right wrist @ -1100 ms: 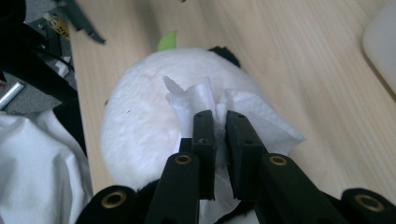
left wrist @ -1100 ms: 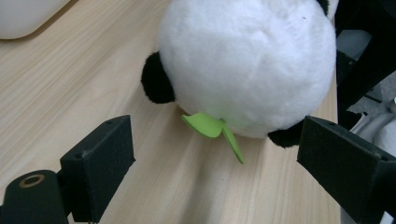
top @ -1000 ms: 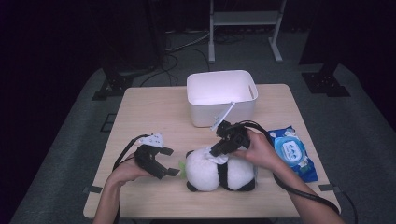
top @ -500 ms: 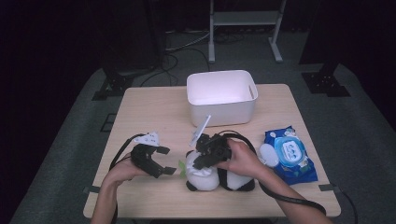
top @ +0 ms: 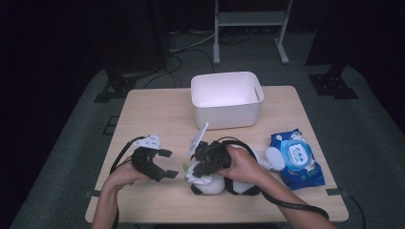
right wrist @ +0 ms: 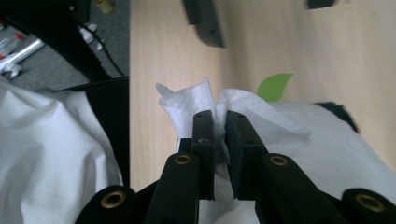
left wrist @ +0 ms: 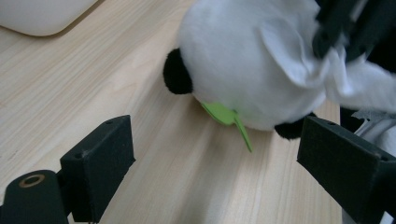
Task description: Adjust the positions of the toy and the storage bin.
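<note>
My right gripper (top: 198,164) pinches a wipe (right wrist: 205,105) on the panda (top: 224,179), lower center; left gripper (top: 167,164) gapes wide beside it. Tub (top: 227,100) behind, 1 wipes pack (top: 296,157) right.

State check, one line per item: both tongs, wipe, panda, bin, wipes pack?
Left tongs: open, nothing held, aimed at the panda.
Right tongs: shut on the wipe.
Wipe: crumpled, pressed on the panda's head.
Panda plush: lying on the table.
White bin: upright, looks empty.
Wipes pack: flat, lid closed.
</note>
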Available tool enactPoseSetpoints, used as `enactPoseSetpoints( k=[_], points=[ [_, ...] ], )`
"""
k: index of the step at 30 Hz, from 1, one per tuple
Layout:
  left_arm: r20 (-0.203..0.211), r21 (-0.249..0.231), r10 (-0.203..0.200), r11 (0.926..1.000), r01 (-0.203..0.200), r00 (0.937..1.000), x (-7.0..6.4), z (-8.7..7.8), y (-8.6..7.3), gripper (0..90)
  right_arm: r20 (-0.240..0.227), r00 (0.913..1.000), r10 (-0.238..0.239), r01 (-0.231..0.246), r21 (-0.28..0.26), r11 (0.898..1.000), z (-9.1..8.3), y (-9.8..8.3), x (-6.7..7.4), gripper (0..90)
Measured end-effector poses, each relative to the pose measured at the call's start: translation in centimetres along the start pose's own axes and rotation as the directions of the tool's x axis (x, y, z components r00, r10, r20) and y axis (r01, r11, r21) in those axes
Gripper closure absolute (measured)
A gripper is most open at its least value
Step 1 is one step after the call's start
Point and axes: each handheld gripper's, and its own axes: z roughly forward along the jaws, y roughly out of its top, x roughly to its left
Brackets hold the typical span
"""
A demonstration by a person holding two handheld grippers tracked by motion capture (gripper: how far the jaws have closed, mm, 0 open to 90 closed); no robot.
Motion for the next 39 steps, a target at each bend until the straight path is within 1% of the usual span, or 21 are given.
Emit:
enactPoseSetpoints(
  k=[1,5,7,8,9,11,14,15,16,17,19,22,24,26,28,29,30,32,34,35,39],
  points=[
    [0.002,0.001,0.001,1.0,-0.001,1.0,0.0,0.1,0.1,9.6,0.003,1.0,0.007,-0.007,-0.007,1.0,-0.3,-0.2,-0.2,81.3],
    [0.011,0.006,0.007,1.0,-0.007,0.9999,-0.2,0.3,0.3,9.6,0.044,0.9971,0.062,-0.061,-0.025,0.998,-2.3,-1.6,-1.6,81.3],
    [0.013,0.009,0.008,0.9999,-0.009,0.9999,-0.2,0.5,0.3,9.6,0.064,0.9928,0.101,-0.099,-0.04,0.994,-3.3,-2.6,-2.6,81.3],
    [0.015,0.008,0.007,0.9999,-0.007,0.9999,-0.2,0.6,0.4,9.6,0.075,0.9893,0.125,-0.122,-0.043,0.992,-3.8,-3.5,-3.2,81.3],
    [0.018,0.01,0.009,0.9999,-0.009,0.9998,-0.3,0.7,0.4,9.5,0.078,0.9861,0.146,-0.143,-0.048,0.989,-4.2,-4.0,-3.6,81.3],
    [0.019,0.012,0.012,0.9999,-0.012,0.9998,-0.3,0.8,0.5,9.6,0.097,0.9758,0.196,-0.191,-0.057,0.98,-5.1,-5.7,-4.6,81.3],
    [0.023,0.012,0.017,0.9998,-0.017,0.9996,-0.4,0.9,0.6,9.6,0.098,0.9607,0.26,-0.252,-0.087,0.964,-6.4,-8.0,-5.8,81.3],
    [0.027,0.014,0.021,0.9997,-0.021,0.9994,-0.5,1.0,0.7,9.6,0.103,0.9562,0.274,-0.264,-0.095,0.96,-6.7,-8.5,-6.0,81.3],
    [0.029,0.018,0.028,0.9994,-0.028,0.9992,-0.5,1.1,0.8,9.6,0.108,0.9479,0.3,-0.289,-0.109,0.951,-7.2,-9.2,-6.2,81.3],
    [0.032,0.017,0.029,0.9994,-0.03,0.999,-0.6,1.2,0.9,9.6,0.115,0.943,0.312,-0.3,-0.115,0.947,-7.5,-9.7,-6.4,81.3],
    [0.037,0.024,0.034,0.9991,-0.035,0.9987,-0.7,1.4,1.1,9.6,0.107,0.9339,0.341,-0.326,-0.138,0.935,-8.0,-10.7,-6.7,81.3],
    [0.045,0.027,0.038,0.9989,-0.039,0.9983,-0.9,1.7,1.5,9.6,0.093,0.9381,0.334,-0.318,-0.15,0.936,-7.8,-11.2,-6.3,81.4],
    [0.047,0.024,0.041,0.9988,-0.042,0.9981,-1.0,1.9,1.7,9.5,0.089,0.9445,0.316,-0.3,-0.157,0.941,-7.5,-11.2,-5.9,81.4],
    [0.053,0.019,0.042,0.9989,-0.043,0.9977,-1.2,2.0,2.0,9.5,0.084,0.9504,0.299,-0.283,-0.167,0.945,-7.3,-11.1,-5.1,81.4],
    [0.054,0.01,0.039,0.9992,-0.039,0.9978,-1.3,2.2,2.4,9.5,0.085,0.9535,0.289,-0.272,-0.174,0.947,-7.2,-11.1,-4.5,81.5],
    [0.057,0.011,0.044,0.9989,-0.045,0.9974,-1.4,2.3,2.6,9.5,0.086,0.957,0.277,-0.258,-0.181,0.949,-7.2,-11.2,-4.1,81.5],
    [0.058,0.012,0.047,0.9988,-0.048,0.9972,-1.5,2.4,2.8,9.0,0.084,0.9574,0.276,-0.257,-0.187,0.948,-7.1,-11.2,-3.8,81.5],
    [0.067,0.007,0.051,0.9986,-0.052,0.9964,-1.6,2.8,3.2,8.8,0.091,0.9601,0.265,-0.244,-0.191,0.951,-7.0,-11.4,-3.2,81.7],
    [0.081,0.015,0.062,0.9979,-0.064,0.9948,-1.8,3.2,3.5,8.8,0.086,0.9633,0.254,-0.233,-0.202,0.951,-6.9,-11.6,-2.6,81.9],
    [0.084,0.016,0.061,0.9979,-0.062,0.9946,-1.9,3.4,3.6,8.8,0.087,0.9642,0.251,-0.229,-0.205,0.952,-6.8,-11.6,-2.3,81.9],
    [0.099,0.037,0.065,0.9969,-0.069,0.993,-2.0,4.4,4.3,7.8,0.087,0.9717,0.219,-0.198,-0.208,0.958,-6.6,-11.6,-1.2,82.0]
  ],
)
